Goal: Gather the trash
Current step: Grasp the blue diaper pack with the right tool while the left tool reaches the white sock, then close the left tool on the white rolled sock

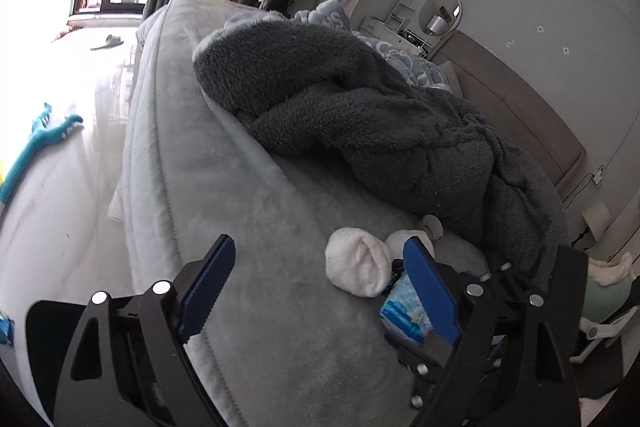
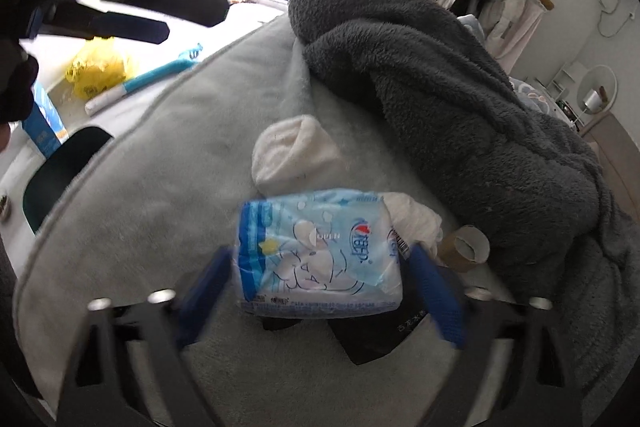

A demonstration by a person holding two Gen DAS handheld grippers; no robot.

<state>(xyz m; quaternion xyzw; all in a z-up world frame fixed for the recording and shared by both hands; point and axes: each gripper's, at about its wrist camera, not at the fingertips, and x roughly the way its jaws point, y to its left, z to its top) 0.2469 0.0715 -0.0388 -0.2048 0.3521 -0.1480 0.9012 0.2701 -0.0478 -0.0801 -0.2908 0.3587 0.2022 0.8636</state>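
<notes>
A blue and white tissue pack [image 2: 316, 251] lies on the grey bed [image 2: 160, 187], between the wide-spread fingers of my right gripper [image 2: 320, 291], which is open around it. Behind it lie a white rolled sock [image 2: 294, 155], crumpled white paper [image 2: 416, 219], a cardboard tube [image 2: 466, 247] and a black wrapper [image 2: 376, 339]. My left gripper [image 1: 316, 275] is open and empty above the bed edge, left of the sock [image 1: 358, 263] and the tissue pack [image 1: 404, 311]. It shows in the right wrist view [image 2: 132, 23] at upper left.
A dark grey fleece blanket [image 1: 360, 107] is heaped on the bed. On the floor lie a yellow plastic bag [image 2: 96, 67], a teal toy [image 1: 44, 135] and a slipper [image 1: 106, 43]. Headboard [image 1: 512, 115] and a dresser with a mirror [image 1: 436, 15] stand far right.
</notes>
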